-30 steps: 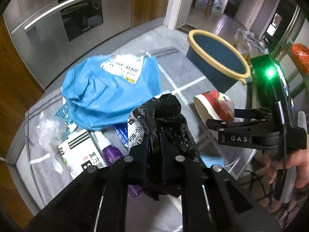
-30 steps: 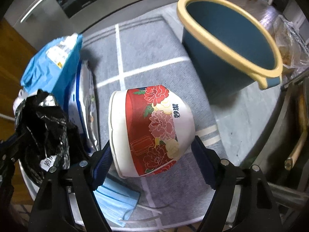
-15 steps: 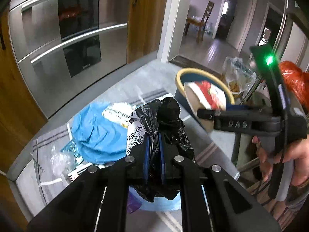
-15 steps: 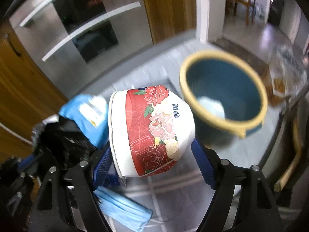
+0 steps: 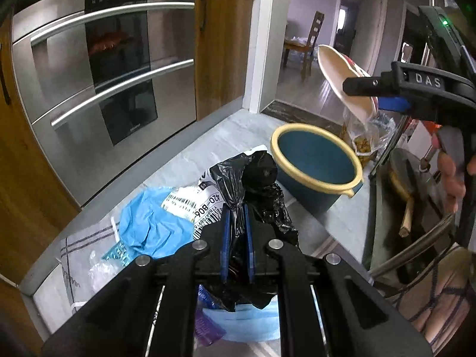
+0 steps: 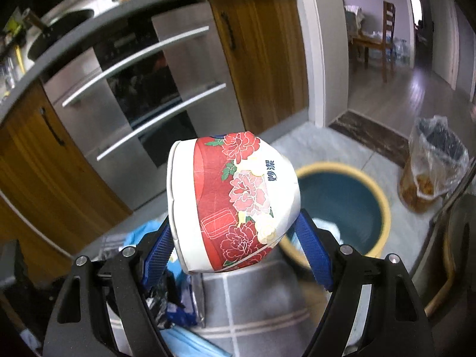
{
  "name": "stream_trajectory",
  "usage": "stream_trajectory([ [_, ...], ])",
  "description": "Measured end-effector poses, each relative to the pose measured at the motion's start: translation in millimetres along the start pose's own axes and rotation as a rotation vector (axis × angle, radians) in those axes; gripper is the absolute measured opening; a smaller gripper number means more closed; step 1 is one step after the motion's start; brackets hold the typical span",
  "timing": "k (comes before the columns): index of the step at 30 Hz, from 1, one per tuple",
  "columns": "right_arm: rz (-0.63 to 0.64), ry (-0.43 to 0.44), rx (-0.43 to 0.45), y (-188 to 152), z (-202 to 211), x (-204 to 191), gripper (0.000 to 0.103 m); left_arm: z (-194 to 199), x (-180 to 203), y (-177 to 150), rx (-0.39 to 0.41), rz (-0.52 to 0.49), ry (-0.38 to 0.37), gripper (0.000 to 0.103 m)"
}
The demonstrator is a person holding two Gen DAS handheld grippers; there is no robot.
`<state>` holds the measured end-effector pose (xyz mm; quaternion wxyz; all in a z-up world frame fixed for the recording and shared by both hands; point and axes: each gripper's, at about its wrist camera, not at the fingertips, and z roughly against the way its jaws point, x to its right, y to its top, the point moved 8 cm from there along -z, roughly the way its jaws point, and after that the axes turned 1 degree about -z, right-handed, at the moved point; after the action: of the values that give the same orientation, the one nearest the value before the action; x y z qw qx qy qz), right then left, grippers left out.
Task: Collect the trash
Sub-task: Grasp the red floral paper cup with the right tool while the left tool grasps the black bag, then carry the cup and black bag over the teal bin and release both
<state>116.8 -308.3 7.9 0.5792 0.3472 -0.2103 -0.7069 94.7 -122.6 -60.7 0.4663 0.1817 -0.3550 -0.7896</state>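
1. While I am watching both wrist feeds, my left gripper point(image 5: 237, 238) is pinching a crumpled black plastic bag point(image 5: 261, 190) between its blue pads, fingers squeezed nearly together on the twisted neck of the bag.
2. I am seeing the bag bulging above the fingertips toward 12 o'clock and hanging down below them too.
3. My right gripper point(image 6: 235, 247) is clamping a red floral paper bowl point(image 6: 235, 199) by its sides, the bowl lying tipped with its white rim facing 9 o'clock in the right wrist view.
4. In the left wrist view I am seeing that same bowl held high at 2 o'clock, well above the floor and above the blue bin with a yellow rim point(image 5: 316, 160).
5. The bin is sitting on the grey floor mat point(image 6: 247, 306) at 1 o'clock from my left fingers; something pale is lying inside it, though blur is keeping me from naming it.
6. At 10 o'clock from the left gripper, a blue plastic mailer bag point(image 5: 154, 226) with a barcode label is lying on the mat, touching a white printed package point(image 5: 208, 199).
7. Behind the pile, a stainless steel oven point(image 5: 98, 71) is filling the 11 o'clock area.
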Motion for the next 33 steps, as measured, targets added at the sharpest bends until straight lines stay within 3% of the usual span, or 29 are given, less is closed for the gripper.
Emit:
stream_trajectory([
  [10,-0.010,-0.029,0.006,18,-2,32,0.079,-13,29,33,0.024,-0.046,-0.011,0.009],
  [15,0.014,-0.124,0.026,30,-8,65,0.079,-34,49,59,0.037,-0.048,-0.043,0.009],
  [21,-0.061,-0.181,-0.057,20,-45,112,0.079,-76,71,80,0.012,-0.004,-0.101,0.009],
  [33,-0.244,-0.250,-0.208,-13,-98,195,0.079,-144,117,109,-0.010,-0.077,-0.130,0.009],
])
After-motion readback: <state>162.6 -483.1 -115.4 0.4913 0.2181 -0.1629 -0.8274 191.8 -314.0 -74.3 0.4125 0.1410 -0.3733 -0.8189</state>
